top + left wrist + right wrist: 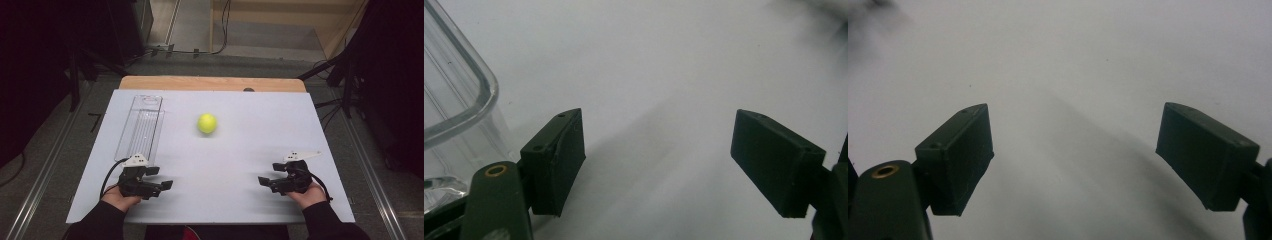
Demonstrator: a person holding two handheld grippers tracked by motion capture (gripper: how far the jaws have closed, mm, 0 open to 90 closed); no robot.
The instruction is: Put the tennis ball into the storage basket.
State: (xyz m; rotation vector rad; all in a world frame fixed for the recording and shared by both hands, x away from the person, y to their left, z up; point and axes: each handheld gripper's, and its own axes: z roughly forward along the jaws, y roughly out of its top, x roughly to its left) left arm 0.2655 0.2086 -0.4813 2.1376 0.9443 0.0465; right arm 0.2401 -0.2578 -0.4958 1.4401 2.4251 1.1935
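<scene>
On white table [240,150]: clear tray [140,129] long axis runs away from person; ball [207,123] beside; both grippers' fingers [555,162] released, empty.

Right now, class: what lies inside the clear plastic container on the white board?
Through the clear plastic container only its ribbed floor and the white board beneath appear; nothing lies in it. The tennis ball sits outside, apart.

black grippers [167,184], brass screws, black sleeves [97,222].
</scene>
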